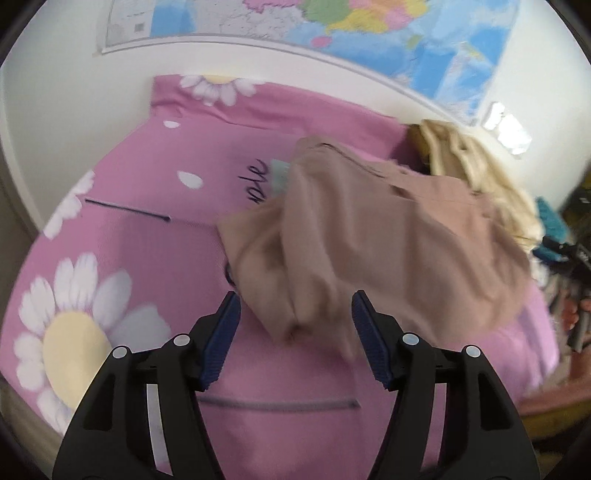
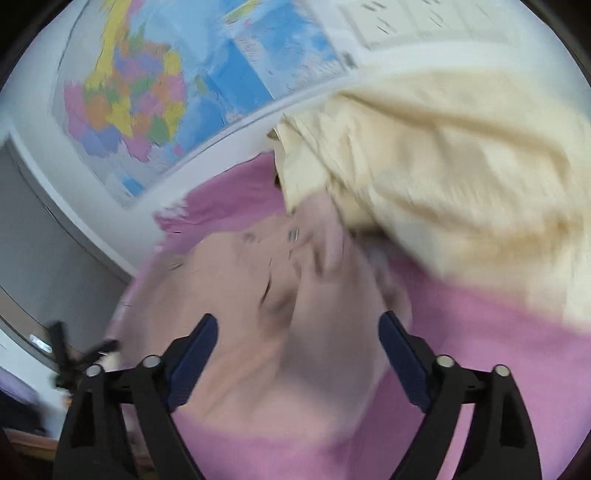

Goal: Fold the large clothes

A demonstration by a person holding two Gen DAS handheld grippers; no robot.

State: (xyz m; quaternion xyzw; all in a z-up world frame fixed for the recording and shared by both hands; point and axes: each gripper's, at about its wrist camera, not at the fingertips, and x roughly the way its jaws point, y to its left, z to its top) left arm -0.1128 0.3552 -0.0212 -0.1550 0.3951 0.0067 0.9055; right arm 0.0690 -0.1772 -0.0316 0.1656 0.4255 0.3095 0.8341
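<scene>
A crumpled tan garment (image 1: 369, 236) lies on a pink flowered bedsheet (image 1: 140, 177). My left gripper (image 1: 293, 306) is open, its blue pads either side of the garment's near corner, not holding it. In the right wrist view the same tan garment (image 2: 266, 314) is blurred and lies between the fingers of my open right gripper (image 2: 297, 332). A cream garment (image 2: 443, 177) is heaped beyond it at the right; it also shows in the left wrist view (image 1: 480, 166) at the far right of the bed.
A colourful map (image 1: 369, 33) hangs on the white wall behind the bed; it also shows in the right wrist view (image 2: 177, 85). Dark clutter and a teal object (image 1: 554, 225) sit off the bed's right edge.
</scene>
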